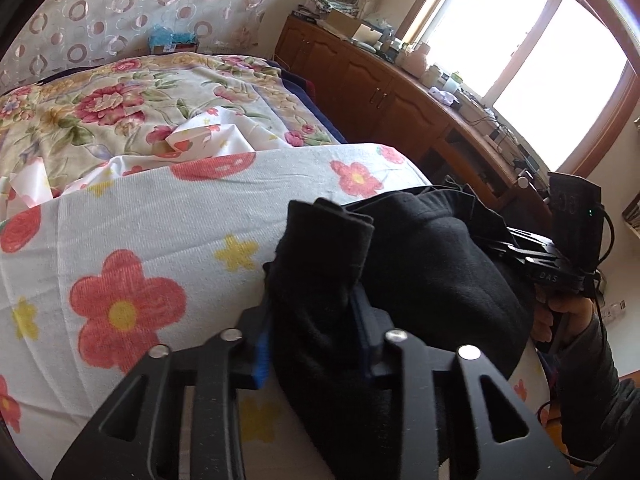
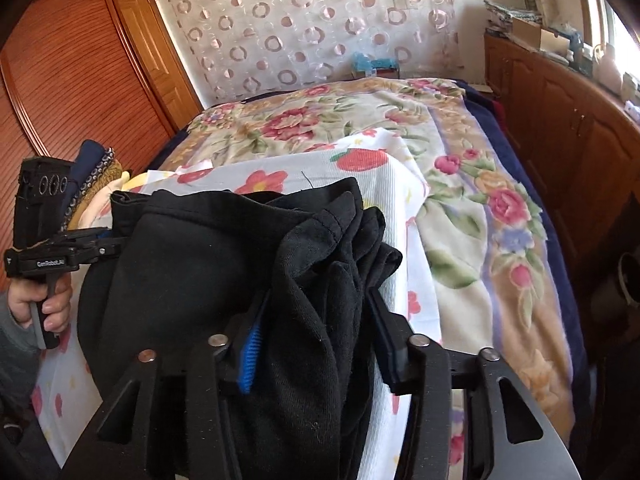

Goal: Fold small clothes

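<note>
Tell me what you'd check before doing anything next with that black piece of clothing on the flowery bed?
1. Left gripper closed on the black garment: ok, cloth is bunched between its fingers.
2. Right gripper closed on the same garment: ok, a thick bundle fills its jaws.
3. Garment spread flat between the two grips: not ok, it is crumpled and sagging.
4. Which edges are held, hem or sleeve: cannot tell.
5. Flat place to lay it: ok, the white flowered sheet lies smooth beneath.
6. Loose white cloth farther up the bed out of the way: ok.
</note>
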`<state>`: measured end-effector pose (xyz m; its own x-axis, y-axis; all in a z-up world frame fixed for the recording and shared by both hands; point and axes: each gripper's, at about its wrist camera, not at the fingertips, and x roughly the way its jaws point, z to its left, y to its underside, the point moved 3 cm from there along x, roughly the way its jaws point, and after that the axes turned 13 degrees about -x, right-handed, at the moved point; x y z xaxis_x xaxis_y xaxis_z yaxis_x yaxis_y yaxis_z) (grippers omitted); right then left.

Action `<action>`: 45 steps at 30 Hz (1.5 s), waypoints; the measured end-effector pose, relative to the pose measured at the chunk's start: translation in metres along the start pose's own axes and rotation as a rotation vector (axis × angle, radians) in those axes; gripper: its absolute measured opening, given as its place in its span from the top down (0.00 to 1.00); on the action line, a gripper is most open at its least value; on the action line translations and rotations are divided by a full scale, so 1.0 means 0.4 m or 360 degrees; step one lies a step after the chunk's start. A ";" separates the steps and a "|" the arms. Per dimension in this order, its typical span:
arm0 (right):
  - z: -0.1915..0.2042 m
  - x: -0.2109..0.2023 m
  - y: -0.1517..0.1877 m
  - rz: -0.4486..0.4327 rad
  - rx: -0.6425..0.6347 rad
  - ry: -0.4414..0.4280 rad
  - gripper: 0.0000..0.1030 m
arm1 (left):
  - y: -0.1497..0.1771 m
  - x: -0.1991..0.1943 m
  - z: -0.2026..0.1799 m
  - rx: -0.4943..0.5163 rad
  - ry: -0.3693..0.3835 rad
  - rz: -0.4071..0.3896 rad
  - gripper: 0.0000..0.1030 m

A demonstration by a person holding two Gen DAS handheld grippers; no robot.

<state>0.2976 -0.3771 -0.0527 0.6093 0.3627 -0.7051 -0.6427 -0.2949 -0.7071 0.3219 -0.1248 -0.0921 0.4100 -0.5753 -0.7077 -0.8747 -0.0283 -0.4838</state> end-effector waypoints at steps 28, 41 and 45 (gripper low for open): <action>0.586 0.015 -0.539 -0.0646 -0.0953 -0.0206 0.86 | 0.110 -0.805 0.287 -0.0220 -0.0345 -0.1090 0.86; 0.983 0.476 -0.870 -0.0443 -0.1515 -0.0297 0.86 | 0.219 -0.745 0.579 -0.0688 -0.0558 -0.1073 0.86; 1.018 0.566 -0.915 -0.0344 -0.1413 -0.0283 0.74 | 0.227 -0.740 0.582 -0.0658 -0.0612 -0.1034 0.84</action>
<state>0.4817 0.1728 0.0682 0.5469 0.5970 -0.5869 0.1121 -0.7470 -0.6553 0.1811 0.2331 -0.0465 0.8556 -0.0270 -0.5169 -0.4294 -0.5947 -0.6797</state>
